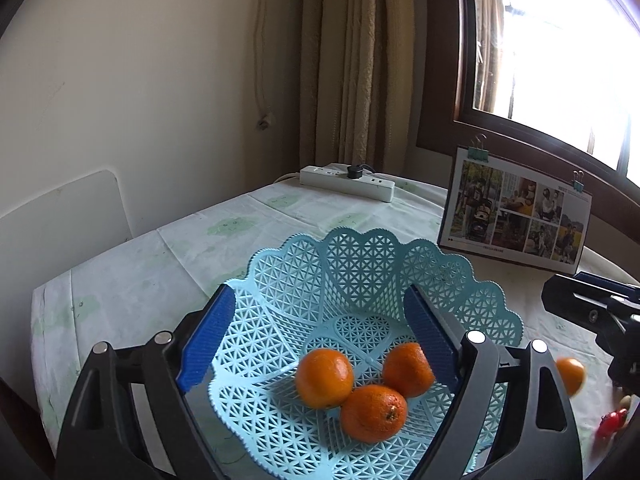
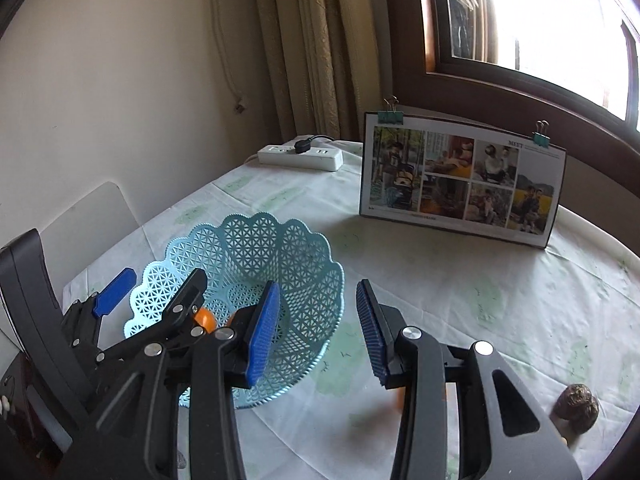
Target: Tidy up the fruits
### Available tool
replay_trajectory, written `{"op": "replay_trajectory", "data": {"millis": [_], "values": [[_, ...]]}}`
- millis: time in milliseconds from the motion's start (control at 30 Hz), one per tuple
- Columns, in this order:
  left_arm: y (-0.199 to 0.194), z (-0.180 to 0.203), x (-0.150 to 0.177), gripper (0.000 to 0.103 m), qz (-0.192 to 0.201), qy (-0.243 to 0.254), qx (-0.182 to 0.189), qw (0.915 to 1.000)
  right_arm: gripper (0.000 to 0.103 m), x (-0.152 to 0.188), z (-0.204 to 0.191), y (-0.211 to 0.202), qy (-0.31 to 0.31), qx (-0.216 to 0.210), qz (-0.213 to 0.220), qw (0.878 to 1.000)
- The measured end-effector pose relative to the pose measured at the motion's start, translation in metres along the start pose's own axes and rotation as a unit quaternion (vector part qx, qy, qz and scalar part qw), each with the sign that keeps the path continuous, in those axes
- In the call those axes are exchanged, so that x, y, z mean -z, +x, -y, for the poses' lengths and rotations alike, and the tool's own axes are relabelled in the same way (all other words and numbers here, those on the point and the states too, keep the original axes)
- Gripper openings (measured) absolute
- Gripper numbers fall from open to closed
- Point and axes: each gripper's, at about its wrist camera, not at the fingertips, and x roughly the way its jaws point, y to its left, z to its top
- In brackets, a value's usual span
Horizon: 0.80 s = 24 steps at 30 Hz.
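Both tongs poised open around a blue lattice fruit basket point(image 1: 362, 264) on the cloth-covered counter point(image 2: 460, 280).

The left tongs point(image 1: 320, 332) stand spread wide and empty above the basket, in which three oranges point(image 1: 325, 378) lie touching one another on the perforated floor. A fourth orange point(image 1: 571, 374), blurred, lies outside the basket toward the right, near the right tongs' black body. The right tongs point(image 2: 318, 330) are likewise parted and hold nothing, positioned just beside the basket's right rim; an orange patch shows behind the right finger, largely hidden. Behind stand a clipped photo collage board point(image 2: 460, 176) and a white power strip point(image 2: 300, 156); a dark wrinkled object point(image 2: 576, 402) rests at the counter's near right.
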Motion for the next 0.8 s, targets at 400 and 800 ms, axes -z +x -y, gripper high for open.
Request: {"op": "replay_trajectory", "data": {"millis": [400, 800], "values": [[0.001, -0.002, 0.001, 0.092, -0.002, -0.004, -0.001, 1.0, 0.042, 0.054, 0.091, -0.002, 0.079, 0.076, -0.068, 0.992], [-0.004, 0.002, 0.001, 0.094, 0.007, 0.002, 0.0, 1.0, 0.051, 0.09, 0.137, -0.025, 0.095, 0.12, -0.092, 0.984]]}}
